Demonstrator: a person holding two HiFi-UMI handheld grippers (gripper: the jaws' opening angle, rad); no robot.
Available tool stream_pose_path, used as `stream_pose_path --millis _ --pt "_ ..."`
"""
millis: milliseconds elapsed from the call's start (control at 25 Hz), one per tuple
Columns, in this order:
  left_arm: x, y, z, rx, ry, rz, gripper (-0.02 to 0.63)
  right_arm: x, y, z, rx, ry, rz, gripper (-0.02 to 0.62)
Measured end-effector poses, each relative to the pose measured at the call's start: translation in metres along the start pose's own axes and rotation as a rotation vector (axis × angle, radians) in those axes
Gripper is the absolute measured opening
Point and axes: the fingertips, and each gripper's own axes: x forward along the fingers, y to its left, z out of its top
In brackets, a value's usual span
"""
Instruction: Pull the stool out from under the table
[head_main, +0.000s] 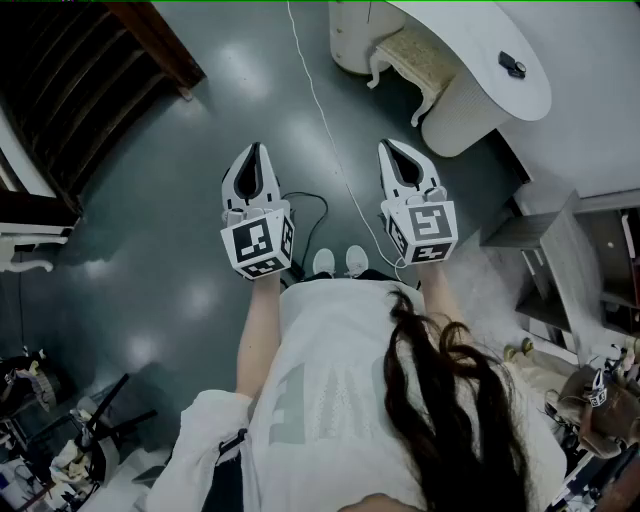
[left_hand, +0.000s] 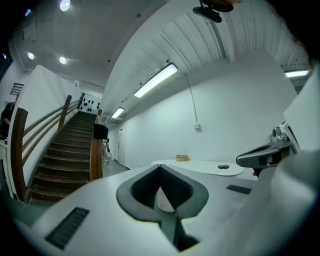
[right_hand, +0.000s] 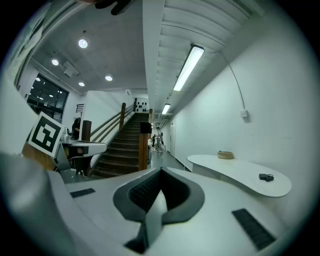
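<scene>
The white stool (head_main: 412, 58), with curled legs and a textured seat, stands half under the curved white table (head_main: 470, 45) at the top right of the head view. Both grippers hang over the grey floor, well short of it. My left gripper (head_main: 257, 150) is shut with nothing in it, and so is my right gripper (head_main: 389, 146). In the left gripper view the shut jaws (left_hand: 160, 168) point toward the table top (left_hand: 200, 166). The right gripper (right_hand: 161, 171) also faces the table (right_hand: 240, 175). The stool is hidden in both gripper views.
A small black object (head_main: 513, 68) lies on the table, and a basket (right_hand: 225, 155) sits at its far end. A wooden staircase (head_main: 110, 80) is at the left. A white cable (head_main: 322, 115) runs across the floor. Shelving (head_main: 560, 260) stands at the right, clutter (head_main: 70, 430) at the lower left.
</scene>
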Motion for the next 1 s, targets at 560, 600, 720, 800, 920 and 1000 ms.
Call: stream_pose_path --millis 560,600,720,800,920,1000 --pt "0.024 0.021 -0.001 -0.012 -0.013 -0.032 0.028 0.027 0.015 -0.002 0.027 0.015 0.013 0.029" --pt "0.025 0.024 -0.002 -0.013 -0.013 -0.034 0.028 0.028 0.017 -0.004 0.026 0.019 0.011 0.029" --pt "0.028 0.032 -0.008 -0.017 -0.012 -0.043 0.028 0.03 0.022 -0.012 0.034 0.028 0.0 0.029" --pt "0.032 0.039 -0.012 -0.02 -0.008 -0.046 0.028 0.032 0.024 -0.017 0.032 0.035 -0.014 0.029" --pt "0.035 0.048 -0.02 -0.027 0.002 -0.036 0.028 0.038 0.026 -0.023 0.044 0.043 -0.021 0.029" --pt "0.04 0.05 -0.024 -0.023 0.007 -0.033 0.028 0.044 0.022 -0.025 0.054 0.042 -0.022 0.029"
